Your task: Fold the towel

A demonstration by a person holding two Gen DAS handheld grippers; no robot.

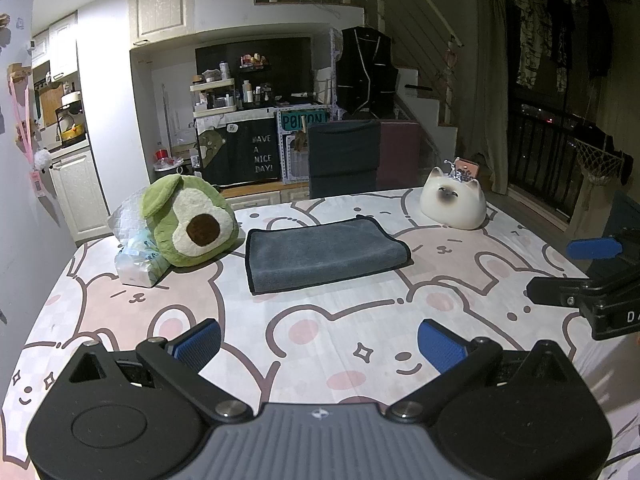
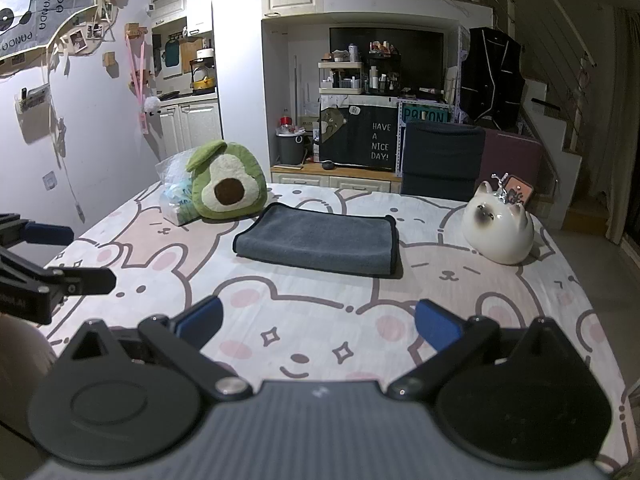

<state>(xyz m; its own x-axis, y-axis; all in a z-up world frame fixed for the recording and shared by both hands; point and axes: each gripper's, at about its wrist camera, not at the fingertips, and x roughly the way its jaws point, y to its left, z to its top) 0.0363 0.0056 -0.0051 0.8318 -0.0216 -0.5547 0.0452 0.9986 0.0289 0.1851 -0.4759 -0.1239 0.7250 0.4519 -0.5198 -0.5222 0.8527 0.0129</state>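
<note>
A grey towel (image 1: 324, 254) with a dark edge lies folded into a flat rectangle on the bunny-print table (image 1: 320, 344); it also shows in the right wrist view (image 2: 320, 240). My left gripper (image 1: 320, 344) is open and empty, well short of the towel, above the near part of the table. My right gripper (image 2: 318, 326) is open and empty too, also short of the towel. The right gripper shows at the right edge of the left wrist view (image 1: 592, 272). The left gripper shows at the left edge of the right wrist view (image 2: 52, 256).
A green avocado plush (image 1: 190, 224) and a plastic bag (image 1: 136, 260) sit left of the towel. A white cat-shaped ceramic (image 1: 454, 204) stands at the back right. A dark chair (image 1: 344, 160) stands behind the table's far edge.
</note>
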